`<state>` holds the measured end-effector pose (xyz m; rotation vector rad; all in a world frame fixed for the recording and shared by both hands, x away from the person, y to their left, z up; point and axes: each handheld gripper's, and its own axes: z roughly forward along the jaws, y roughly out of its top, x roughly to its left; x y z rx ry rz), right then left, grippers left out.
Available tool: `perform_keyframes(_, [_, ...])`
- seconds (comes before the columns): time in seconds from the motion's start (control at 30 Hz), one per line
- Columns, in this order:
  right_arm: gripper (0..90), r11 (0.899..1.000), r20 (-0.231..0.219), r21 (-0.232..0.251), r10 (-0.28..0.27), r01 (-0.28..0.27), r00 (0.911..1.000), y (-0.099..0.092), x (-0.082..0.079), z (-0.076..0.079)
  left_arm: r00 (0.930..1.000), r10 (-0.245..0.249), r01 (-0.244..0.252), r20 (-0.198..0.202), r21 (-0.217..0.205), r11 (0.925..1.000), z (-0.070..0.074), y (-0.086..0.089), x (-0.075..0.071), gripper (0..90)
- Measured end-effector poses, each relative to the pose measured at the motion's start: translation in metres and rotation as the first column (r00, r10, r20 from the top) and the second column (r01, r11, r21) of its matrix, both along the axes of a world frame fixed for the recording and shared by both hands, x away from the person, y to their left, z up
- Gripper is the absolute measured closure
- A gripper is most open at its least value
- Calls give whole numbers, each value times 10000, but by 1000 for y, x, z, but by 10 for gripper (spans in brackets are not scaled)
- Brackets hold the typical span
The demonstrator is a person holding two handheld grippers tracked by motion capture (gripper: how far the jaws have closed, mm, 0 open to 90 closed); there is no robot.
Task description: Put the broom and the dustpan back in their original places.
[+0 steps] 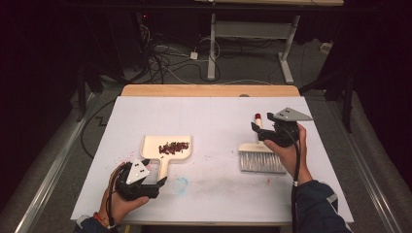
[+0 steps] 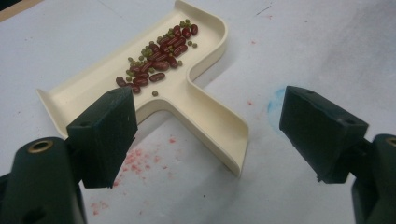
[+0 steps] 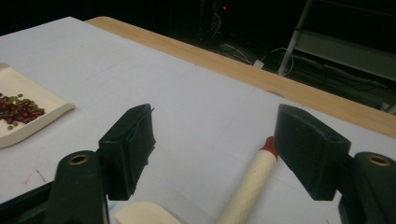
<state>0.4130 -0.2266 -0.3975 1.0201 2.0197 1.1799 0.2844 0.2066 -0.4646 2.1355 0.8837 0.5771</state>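
- Lower left of the high view: left gripper [image 1: 156,180], held in a hand [image 1: 116,204], jaws spread wide with nothing between the pads; grey three-cornered plate on top.
- In the left gripper view: same jaws apart at the lower corners, handle end of the cream dustpan [image 2: 187,100] lying on the sheet in the gap ahead of them, untouched by either pad.
- Just beyond, centre left of the high view: dustpan [image 1: 167,147] flat on the white table cover [image 1: 214,189], handle pointing toward the bottom edge; heap of red and green beans [image 1: 173,147] along its far wall; beans [image 2: 159,58] in the upper middle of the left gripper view.
- Faint red specks and a blue smudge [image 1: 180,184] on the cover near the pan handle.
- Right of centre in the high view: brush [image 1: 261,158] lying flat, grey bristles toward the bottom edge, red-tipped handle toward the top.
- Right gripper [image 1: 260,133] over the brush handle, held in a hand [image 1: 286,153]; jaws wide apart, gripping nothing.
- In the right gripper view: brush handle [image 3: 250,186] on the cover between and below the open pads, clear of both.
- Top of the high view: bare wooden table edge [image 1: 209,90], then dark floor with cables.
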Motion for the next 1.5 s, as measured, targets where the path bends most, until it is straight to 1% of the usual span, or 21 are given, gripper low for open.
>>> perform_keyframes(0.1, [281, 9997, 196, 63, 224, -225, 9996, 0, -8, 4, 10000, -20, 20, -33, -26, 10000, 0, 1, 0, 192])
perform_keyframes(0.17, [275, 9997, 272, -7, 252, -252, 9993, 1, -14, 6, 10000, -11, 11, -33, -15, 10000, 0, 0, 0, 192])
perform_keyframes(0.2, [274, 9993, 388, -93, 361, -358, 9986, 1, -16, 7, 10000, -30, 30, -39, -17, 10000, 0, 0, 1, 192])
perform_keyframes(0.27, [279, 9987, 501, -103, 496, -491, 9975, 1, -21, 8, 10000, -27, 27, -32, 10, 10000, -1, 0, 0, 192])
perform_keyframes(0.5, [279, 9976, 760, -102, 691, -686, 9947, 0, -36, 14, 10000, -46, 47, -65, 77, 10000, -1, 0, 1, 192])
perform_keyframes(0.67, [277, 9960, 897, -209, 886, -870, 9920, -1, -45, 16, 9999, -93, 94, -110, 104, 9999, -2, 0, 1, 192])
perform_keyframes(0.7, [275, 9956, 922, -263, 915, -894, 9915, -1, -46, 16, 9999, -90, 91, -99, 95, 9999, -2, 0, 1, 192])
perform_keyframes(0.8, [275, 9950, 1063, -207, 997, -980, 9893, -3, -52, 18, 9999, -100, 100, -73, 119, 9999, -1, -1, 1, 192])
perform_keyframes(0.87, [272, 9939, 1113, -245, 1098, -1077, 9877, -5, -55, 19, 9999, -89, 90, -56, 88, 9999, -1, 0, 1, 192])
perform_keyframes(0.9, [263, 9941, 1154, -304, 1070, -1042, 9875, -5, -57, 19, 10000, -72, 72, -28, 49, 10000, -1, 0, 0, 192])
perform_keyframes(0.97, [247, 9944, 1220, -437, 1004, -958, 9874, -6, -60, 19, 10000, -67, 67, -17, 45, 10000, 0, 0, 0, 192])
perform_keyframes(1.1, [247, 9932, 1256, -512, 1103, -1046, 9859, -8, -67, 18, 10000, -77, 77, -38, 47, 10000, 0, 0, 0, 193])
perform_keyframes(1.13, [247, 9925, 1345, -550, 1160, -1094, 9841, -9, -69, 17, 10000, -92, 92, -31, 56, 9999, 0, 0, 0, 193])
perform_keyframes(1.27, [248, 9918, 1416, -569, 1213, -1142, 9825, -11, -77, 15, 9999, -130, 130, -20, 35, 9999, 0, 0, 0, 192])
perform_keyframes(1.33, [248, 9912, 1431, -662, 1235, -1150, 9820, -12, -80, 13, 9999, -145, 145, -36, 64, 9999, 0, 0, 0, 192])
perform_keyframes(1.43, [254, 9912, 1583, -778, 1185, -1073, 9803, -14, -85, 9, 9998, -183, 184, -21, 96, 9998, 0, -1, 0, 192])
perform_keyframes(1.5, [263, 9915, 1761, -673, 1219, -1116, 9768, -16, -89, 6, 9999, -171, 171, -20, 92, 9998, 0, 0, 0, 192])
